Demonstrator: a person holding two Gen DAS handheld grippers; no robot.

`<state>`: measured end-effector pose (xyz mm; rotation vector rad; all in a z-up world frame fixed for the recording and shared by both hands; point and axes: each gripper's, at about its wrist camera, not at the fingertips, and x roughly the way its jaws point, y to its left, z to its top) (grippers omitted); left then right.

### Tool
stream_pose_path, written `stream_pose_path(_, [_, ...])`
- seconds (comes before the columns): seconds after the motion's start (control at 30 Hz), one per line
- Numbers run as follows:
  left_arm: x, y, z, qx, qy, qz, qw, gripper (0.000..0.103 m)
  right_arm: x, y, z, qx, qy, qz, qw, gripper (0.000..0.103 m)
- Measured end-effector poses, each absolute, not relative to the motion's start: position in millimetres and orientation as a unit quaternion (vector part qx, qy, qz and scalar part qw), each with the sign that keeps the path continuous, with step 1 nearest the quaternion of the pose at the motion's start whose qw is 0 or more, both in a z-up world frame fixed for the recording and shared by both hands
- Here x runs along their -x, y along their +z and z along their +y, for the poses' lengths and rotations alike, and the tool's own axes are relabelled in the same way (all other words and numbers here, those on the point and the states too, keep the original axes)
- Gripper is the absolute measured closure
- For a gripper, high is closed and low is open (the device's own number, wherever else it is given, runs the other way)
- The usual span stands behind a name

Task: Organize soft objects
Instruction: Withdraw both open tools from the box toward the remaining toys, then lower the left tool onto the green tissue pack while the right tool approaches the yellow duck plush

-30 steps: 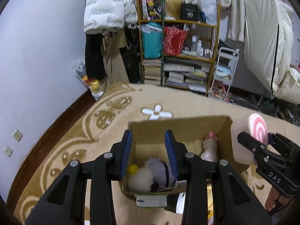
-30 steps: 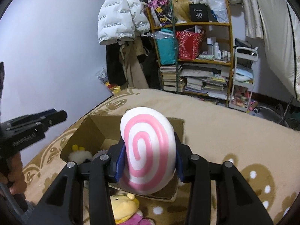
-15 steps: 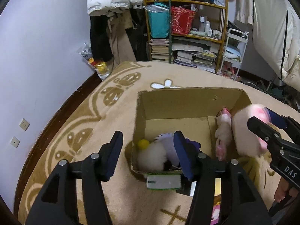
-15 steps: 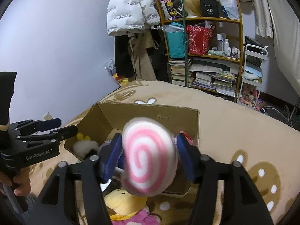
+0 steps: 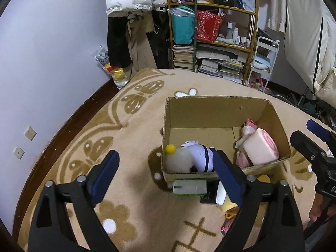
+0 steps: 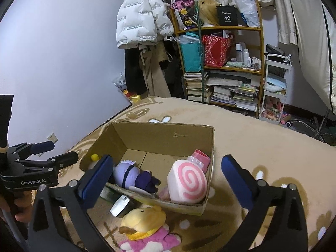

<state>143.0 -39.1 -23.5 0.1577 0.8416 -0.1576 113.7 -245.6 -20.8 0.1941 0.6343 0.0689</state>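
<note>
An open cardboard box [image 5: 214, 107] [image 6: 159, 130] sits on the carpet. Inside lie a pink-swirl roll cushion [image 5: 260, 147] [image 6: 188, 181], a pink plush [image 5: 248, 126] [image 6: 200, 157] behind it, a purple-and-white plush [image 5: 199, 157] [image 6: 128, 173] and a white fluffy toy with a yellow ball [image 5: 174, 157]. A yellow-headed plush in pink [image 6: 145, 229] lies on the carpet in front of the box. My left gripper [image 5: 166, 176] is open and empty before the box. My right gripper [image 6: 168, 178] is open and empty above the box's near edge.
A green-and-white packet [image 5: 190, 187] and a dark item [image 6: 121, 205] lie against the box's front. A bookshelf [image 5: 212, 42] with bags and books, hanging coats [image 6: 138, 31] and a white cart [image 6: 275, 88] stand at the back. The wall [image 5: 42, 63] is on the left.
My right gripper has opened and let go of the swirl cushion, which now lies in the box. My left gripper has opened wider and both have pulled back.
</note>
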Motion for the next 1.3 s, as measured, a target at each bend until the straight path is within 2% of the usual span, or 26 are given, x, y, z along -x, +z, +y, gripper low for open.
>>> stream_pose_path(0.2, [-131,-17,-30,-0.074,-0.068,0.412,0.906,0.003,-100,-15,-242,-0.098,0.035,0.311,0.945,0.000])
stream_pose_path(0.63, [-113,-13,-19,-0.069,-0.081,0.446,0.889,0.003,-72,-17,-231,-0.085,0.035,0.324,0.942,0.000])
stream_pose_path(1.3, [-131,-55,-22,-0.077,-0.083,0.502,0.858,0.003,-78,-65,-211,-0.057,0.048,0.381,0.921,0.000])
